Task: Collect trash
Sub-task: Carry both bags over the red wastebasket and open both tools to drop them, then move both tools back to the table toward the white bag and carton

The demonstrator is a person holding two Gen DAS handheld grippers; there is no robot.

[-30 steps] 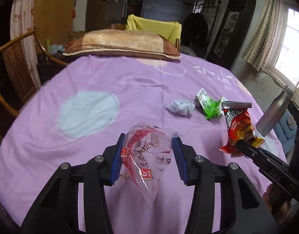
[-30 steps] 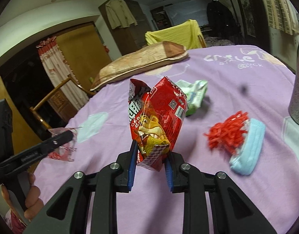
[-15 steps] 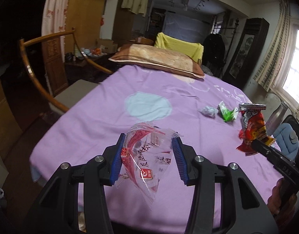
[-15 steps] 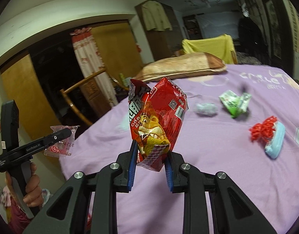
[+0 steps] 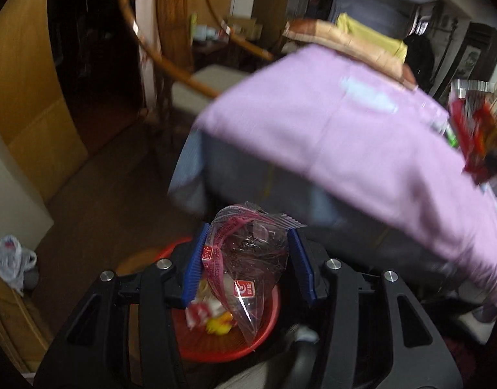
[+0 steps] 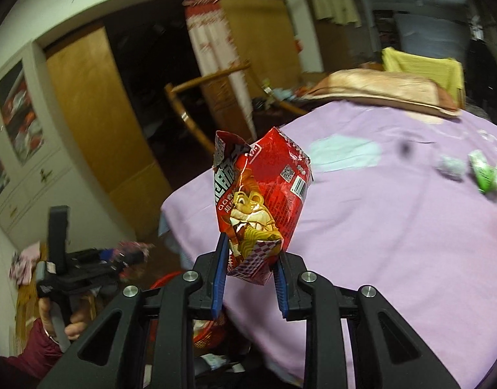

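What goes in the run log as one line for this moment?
left tool: jaws just opening, clear wrapper between them above red bin | right tool: shut on red snack bag | green wrapper left on bed

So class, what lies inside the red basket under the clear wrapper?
Inside the red basket: red, white and yellow scraps. The clear wrapper and left gripper cover the rest.
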